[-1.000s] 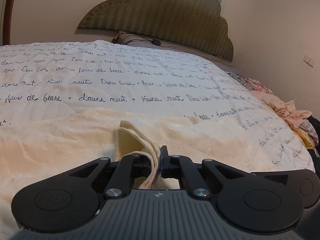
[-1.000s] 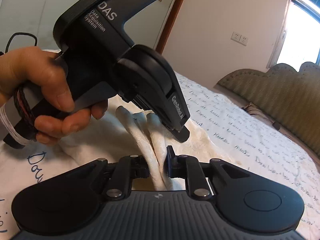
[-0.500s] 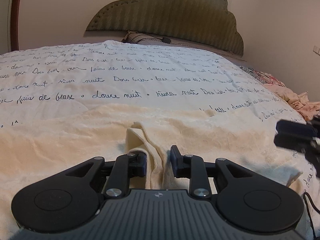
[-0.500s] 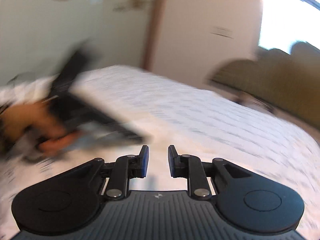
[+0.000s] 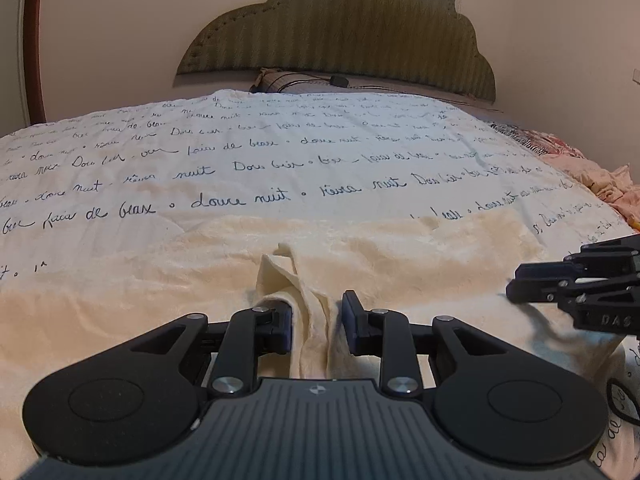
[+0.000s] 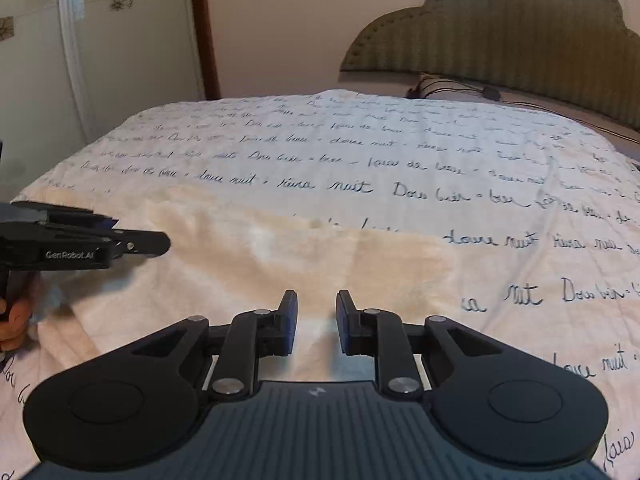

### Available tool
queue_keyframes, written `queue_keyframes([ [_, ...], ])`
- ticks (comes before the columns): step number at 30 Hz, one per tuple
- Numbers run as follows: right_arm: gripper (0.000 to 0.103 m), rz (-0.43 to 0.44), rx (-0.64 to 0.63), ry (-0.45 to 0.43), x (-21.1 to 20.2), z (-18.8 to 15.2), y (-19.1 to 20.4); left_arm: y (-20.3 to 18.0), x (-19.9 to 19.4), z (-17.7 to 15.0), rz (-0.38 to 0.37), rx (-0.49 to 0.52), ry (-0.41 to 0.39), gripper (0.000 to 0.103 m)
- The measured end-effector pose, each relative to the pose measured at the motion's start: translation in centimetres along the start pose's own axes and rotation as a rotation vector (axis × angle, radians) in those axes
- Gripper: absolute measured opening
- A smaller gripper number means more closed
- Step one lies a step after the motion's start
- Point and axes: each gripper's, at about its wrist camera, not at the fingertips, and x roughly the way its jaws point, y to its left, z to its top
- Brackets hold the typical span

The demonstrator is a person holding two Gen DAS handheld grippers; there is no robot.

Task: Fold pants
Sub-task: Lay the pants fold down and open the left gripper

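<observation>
1. The cream pants [image 5: 360, 264] lie spread across the near part of the bed, on top of a white bedspread [image 5: 280, 152] printed with lines of dark cursive writing.
2. The left gripper [image 5: 316, 320] sits low over the near edge of the pants. Its jaws have just been opening, and a raised fold of the cream fabric [image 5: 308, 320] stands between them; the right pad is clear of the cloth, while the left pad sits right against it, so the fold looks released rather than pinched.
3. The right gripper [image 6: 316, 316] hovers over a flat stretch of the pants with its jaws slightly apart and nothing between them.
4. In the left wrist view the right gripper shows at the right edge, over the pants' far right end. In the right wrist view the left gripper [image 6: 132, 240] shows at the left edge, with fingers of the person's hand [image 6: 16, 320] wrapped around its handle.
5. A padded olive headboard [image 5: 344, 36] stands at the far end of the bed, and crumpled pink floral fabric [image 5: 600, 176] lies along the bed's right side.
</observation>
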Motion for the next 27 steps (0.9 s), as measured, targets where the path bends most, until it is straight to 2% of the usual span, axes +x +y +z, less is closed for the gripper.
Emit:
queue_keyframes([
  [2,0.02,-0.053,-0.069,0.053,1.1,0.2,0.5,0.2,-0.9,-0.1,0.051,-0.007,0.011,0.057],
  [6,0.021,-0.057,-0.049,0.015,0.1,1.0,0.2,0.1,-2.6,1.3,0.143,0.031,-0.048,0.059],
  [7,0.021,-0.052,-0.051,0.002,0.1,1.6,0.0,-0.1,-2.5,1.9,0.143,0.041,-0.059,0.06],
  [9,0.021,-0.058,-0.087,0.01,0.6,2.9,0.0,-0.7,-1.7,3.2,0.097,0.056,-0.038,0.06],
  [11,0.021,-0.068,-0.143,0.07,2.5,4.1,0.0,-1.7,-0.3,3.9,0.026,0.06,-0.002,0.061],
  [12,0.021,-0.081,-0.169,0.1,3.4,4.5,-0.1,-2.2,0.6,3.9,0.007,0.06,0.018,0.065],
  [14,0.021,-0.135,-0.206,0.15,5.9,5.2,-0.6,-3.0,2.7,3.5,0.059,0.078,0.072,0.067],
  [16,0.021,-0.16,-0.166,0.148,6.8,5.6,-1.7,-3.2,3.0,2.8,0.101,0.09,0.069,0.067],
  [19,0.021,-0.197,-0.151,0.094,4.7,5.5,-1.8,-3.5,0.9,2.0,0.107,0.121,0.024,0.066],
  [20,0.021,-0.185,-0.15,0.079,3.5,5.0,-1.7,-3.6,0.1,1.6,0.106,0.133,0.01,0.066],
  [22,0.021,-0.107,-0.14,0.077,1.5,3.8,-1.3,-4.0,-1.1,0.8,0.088,0.156,-0.013,0.069],
  [25,0.021,-0.033,-0.177,0.1,-0.7,1.5,0.0,-4.6,-1.2,-0.3,0.073,0.182,0.011,0.073],
  [27,0.022,-0.092,-0.216,0.083,-2.0,0.2,0.9,-4.8,-0.7,-0.6,0.092,0.183,0.02,0.073],
])
